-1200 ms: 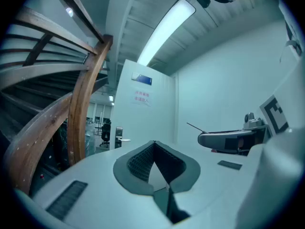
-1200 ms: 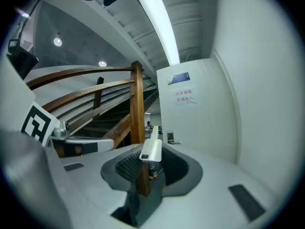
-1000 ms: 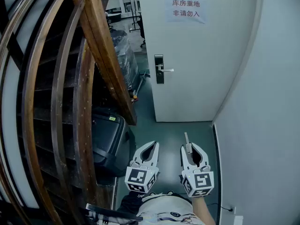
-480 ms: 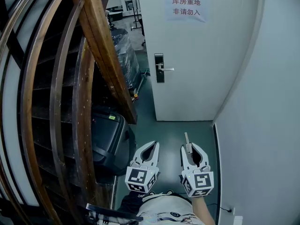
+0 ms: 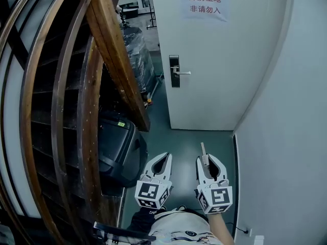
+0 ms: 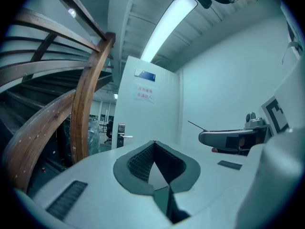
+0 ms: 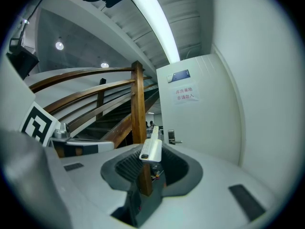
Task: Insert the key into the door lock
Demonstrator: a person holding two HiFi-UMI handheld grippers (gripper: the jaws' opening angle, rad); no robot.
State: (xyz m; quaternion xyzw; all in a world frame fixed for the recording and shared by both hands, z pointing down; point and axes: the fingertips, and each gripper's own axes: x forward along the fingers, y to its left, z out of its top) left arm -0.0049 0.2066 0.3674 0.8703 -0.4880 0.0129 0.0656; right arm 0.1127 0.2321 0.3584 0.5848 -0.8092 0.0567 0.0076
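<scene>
You are early in the job: the key [image 5: 204, 151] is in hand, but the door lock [image 5: 174, 71] stands well apart from it, up at about 11 o'clock from your right gripper [image 5: 208, 161] in the head view; it sits on the left edge of the white door [image 5: 230, 60], its handle [image 5: 184, 73] pointing to 3 o'clock; nothing is lined up yet, so by my judgement the whole approach, the aiming at the lock and the insertion itself are left to do. Your right gripper is clamped on the key, jaws partly apart around its pale body, the blade sticking out past the tips toward 12 o'clock; your left gripper [image 5: 162, 160], at 9 o'clock of the right one, has its jaws closed tip to tip on nothing; the wooden stair rail [image 5: 110, 50] crowds your 10 o'clock.
</scene>
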